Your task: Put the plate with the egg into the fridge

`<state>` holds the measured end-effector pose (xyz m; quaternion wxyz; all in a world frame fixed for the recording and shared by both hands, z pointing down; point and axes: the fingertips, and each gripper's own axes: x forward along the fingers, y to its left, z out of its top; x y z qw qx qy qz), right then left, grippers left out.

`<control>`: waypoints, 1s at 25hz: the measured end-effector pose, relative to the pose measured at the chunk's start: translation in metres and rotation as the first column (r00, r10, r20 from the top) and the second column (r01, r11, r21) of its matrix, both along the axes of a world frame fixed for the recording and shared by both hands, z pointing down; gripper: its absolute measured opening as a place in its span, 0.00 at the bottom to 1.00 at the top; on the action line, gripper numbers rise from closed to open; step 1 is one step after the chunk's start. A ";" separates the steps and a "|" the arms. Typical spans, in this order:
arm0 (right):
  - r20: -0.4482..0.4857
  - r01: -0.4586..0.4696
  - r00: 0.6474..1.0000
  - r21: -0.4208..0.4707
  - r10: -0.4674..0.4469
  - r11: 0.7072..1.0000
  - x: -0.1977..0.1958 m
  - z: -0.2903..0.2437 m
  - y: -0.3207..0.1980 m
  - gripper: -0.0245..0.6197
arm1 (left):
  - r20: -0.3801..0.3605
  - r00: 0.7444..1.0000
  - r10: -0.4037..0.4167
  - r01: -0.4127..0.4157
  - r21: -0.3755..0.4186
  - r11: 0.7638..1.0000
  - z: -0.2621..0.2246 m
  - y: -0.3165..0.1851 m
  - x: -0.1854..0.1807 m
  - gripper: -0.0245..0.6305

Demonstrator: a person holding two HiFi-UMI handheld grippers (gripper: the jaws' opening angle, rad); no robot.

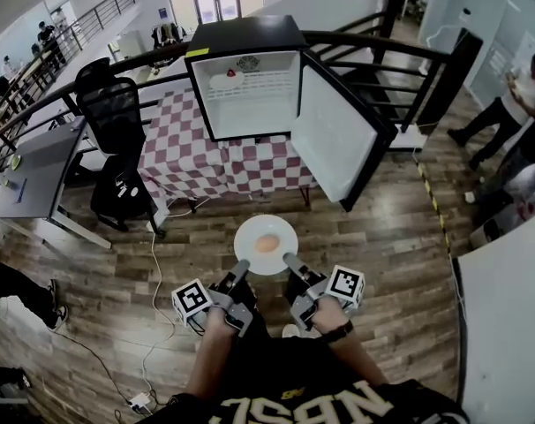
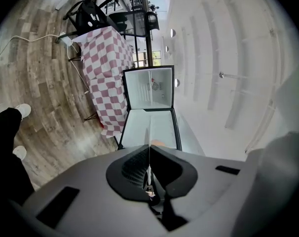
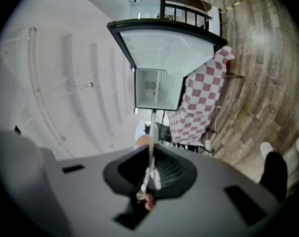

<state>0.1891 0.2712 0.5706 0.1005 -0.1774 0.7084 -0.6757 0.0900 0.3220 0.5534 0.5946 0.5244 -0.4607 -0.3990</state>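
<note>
Carrying step: the person holds the plate with the egg level above the floor, well short of the open fridge on the far checked table. The left gripper is clamped on the plate's near-left rim, the right gripper on its near-right rim. The next move likely calls for walking forward and sliding the plate in, left of the door. Only the head view shows the whole egg; the gripper views show the rim edge-on between pressed jaws

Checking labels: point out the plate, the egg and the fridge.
plate (image 1: 244, 241), head view, bare left rim.
egg (image 1: 267, 244), head view, middle of the egg.
fridge (image 1: 254, 104), head view, bare back wall inside.
</note>
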 end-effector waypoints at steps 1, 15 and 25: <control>-0.005 -0.003 1.000 0.004 0.003 1.000 -0.008 -0.001 -0.006 0.11 | -0.004 1.000 0.004 -0.004 0.001 1.000 0.000 -0.007 -0.009 0.08; -0.017 -0.073 0.997 0.039 0.074 0.997 -0.151 -0.016 -0.098 0.11 | 0.008 0.998 0.058 -0.058 0.058 0.997 -0.016 -0.102 -0.155 0.08; -0.072 -0.169 0.983 0.022 0.170 0.985 -0.179 -0.010 -0.129 0.11 | -0.018 0.990 0.140 -0.139 0.050 0.989 -0.011 -0.144 -0.186 0.08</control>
